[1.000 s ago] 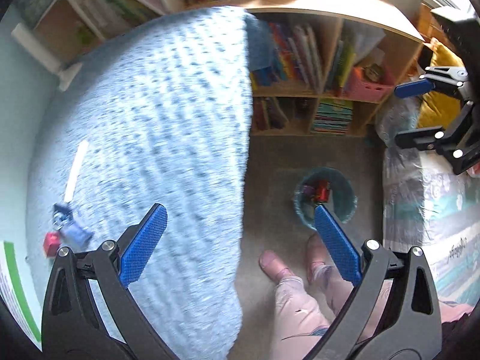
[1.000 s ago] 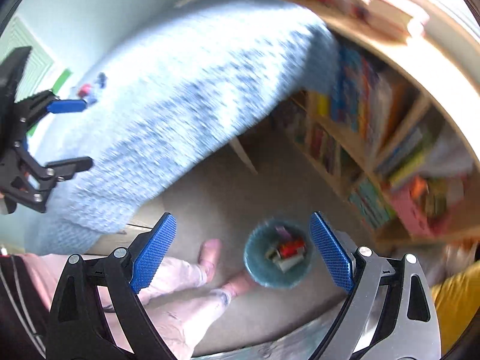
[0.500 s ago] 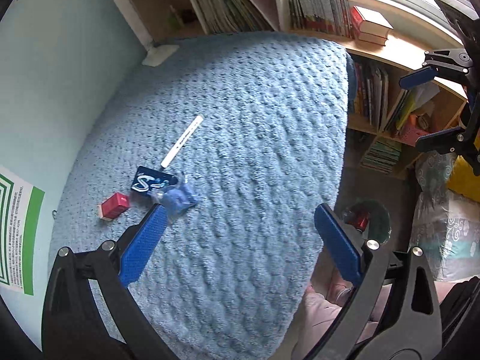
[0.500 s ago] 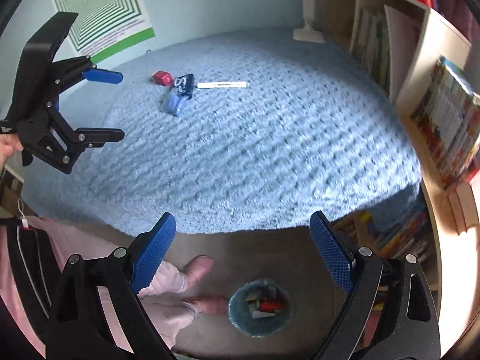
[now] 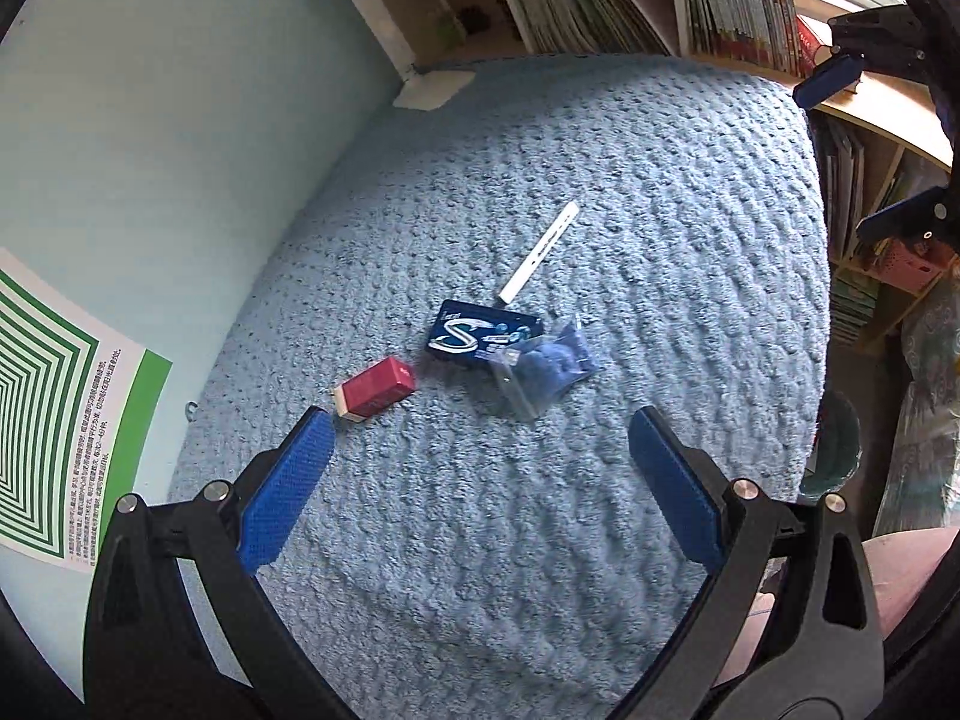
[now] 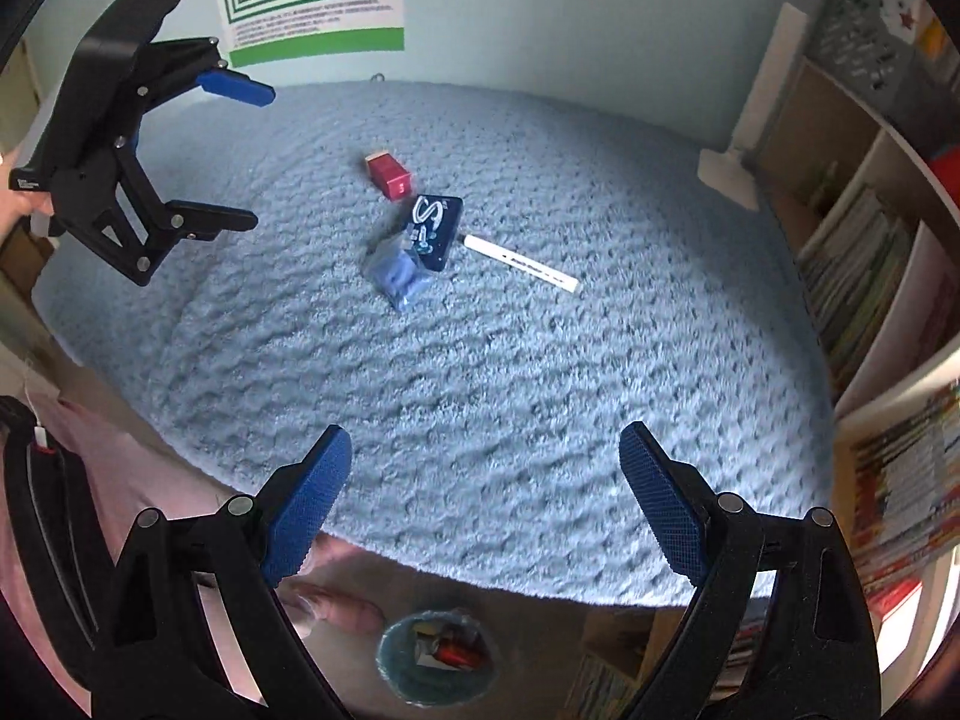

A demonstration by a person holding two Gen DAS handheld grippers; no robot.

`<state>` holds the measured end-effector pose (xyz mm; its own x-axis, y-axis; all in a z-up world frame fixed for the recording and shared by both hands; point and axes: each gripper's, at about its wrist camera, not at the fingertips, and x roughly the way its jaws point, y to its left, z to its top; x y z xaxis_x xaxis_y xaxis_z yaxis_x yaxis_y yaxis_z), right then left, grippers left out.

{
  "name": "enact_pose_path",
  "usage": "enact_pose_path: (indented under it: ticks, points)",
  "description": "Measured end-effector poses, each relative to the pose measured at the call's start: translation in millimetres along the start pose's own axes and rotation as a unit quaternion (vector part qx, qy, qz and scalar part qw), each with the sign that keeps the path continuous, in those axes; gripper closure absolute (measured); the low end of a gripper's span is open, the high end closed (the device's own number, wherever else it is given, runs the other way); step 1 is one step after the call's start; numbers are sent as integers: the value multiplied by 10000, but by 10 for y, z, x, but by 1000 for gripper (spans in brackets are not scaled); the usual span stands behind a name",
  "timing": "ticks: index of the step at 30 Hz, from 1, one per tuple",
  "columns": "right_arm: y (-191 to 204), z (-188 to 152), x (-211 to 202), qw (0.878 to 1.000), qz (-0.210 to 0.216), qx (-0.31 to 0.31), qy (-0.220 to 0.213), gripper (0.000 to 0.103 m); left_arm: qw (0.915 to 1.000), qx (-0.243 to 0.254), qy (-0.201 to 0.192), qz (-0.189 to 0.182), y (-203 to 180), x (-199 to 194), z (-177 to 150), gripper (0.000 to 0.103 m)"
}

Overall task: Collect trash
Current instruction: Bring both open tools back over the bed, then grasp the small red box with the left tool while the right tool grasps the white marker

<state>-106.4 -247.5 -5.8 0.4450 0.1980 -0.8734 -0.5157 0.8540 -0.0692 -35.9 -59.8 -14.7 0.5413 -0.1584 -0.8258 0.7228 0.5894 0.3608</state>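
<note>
The left hand-held gripper is held out in the air with its two blue-padded fingers spread wide apart and nothing between them. The right hand-held gripper is also raised, its jaws equally wide and empty. Each shows in the other's view, off to the side, and a pink-clad leg appears below.

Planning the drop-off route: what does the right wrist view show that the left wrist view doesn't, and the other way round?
Only the right wrist view shows inside the bin, trash already in it, on the floor. Only the left wrist view shows the window-side bookshelf. Both show the red box, dark blue pack, clear bag and white pen on the blue blanket, and both grippers open.
</note>
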Motion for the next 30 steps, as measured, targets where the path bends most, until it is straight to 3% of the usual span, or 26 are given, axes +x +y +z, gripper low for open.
enact_pose_path:
  ticks: [11,16,30]
  points:
    - [-66,684,606,9980,220,-529,278,13,9995,95,290,-1,585,518,-97,7]
    - [-191,924,937,9970,417,-481,445,13,9981,334,413,-307,796,856,-117,7]
    - [-450,1234,1985,9887,840,-631,1072,14,9902,729,909,-767,1206,1905,-248,7]
